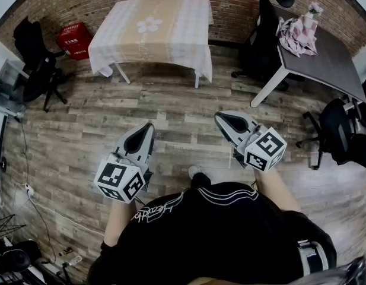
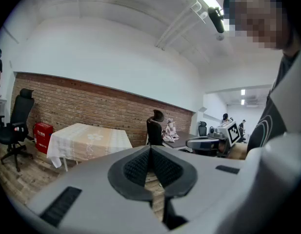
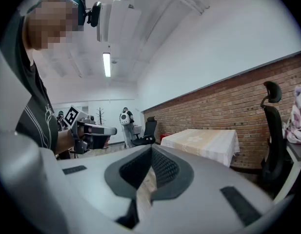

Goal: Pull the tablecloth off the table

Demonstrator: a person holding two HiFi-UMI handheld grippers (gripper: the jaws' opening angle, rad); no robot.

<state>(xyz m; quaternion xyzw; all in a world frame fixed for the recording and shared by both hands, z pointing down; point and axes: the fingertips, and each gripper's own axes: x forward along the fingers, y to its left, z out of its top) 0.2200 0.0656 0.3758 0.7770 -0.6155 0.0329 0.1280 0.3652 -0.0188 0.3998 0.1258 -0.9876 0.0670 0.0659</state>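
Left gripper (image 1: 148,126) closed — tablecloth (image 1: 150,31) on table (image 1: 121,73)

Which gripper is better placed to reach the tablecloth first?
Left, marginally. The left gripper lines up with the tablecloth, while the right gripper sits beyond its right corner. Both are shut, empty, and far from it.

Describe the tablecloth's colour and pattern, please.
The tablecloth is beige with white checks and one white flower; clearest in head view.

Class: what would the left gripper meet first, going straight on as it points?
Probably the wooden floor: the left gripper tilts slightly downward and nothing stands close ahead of it; depth is unclear.
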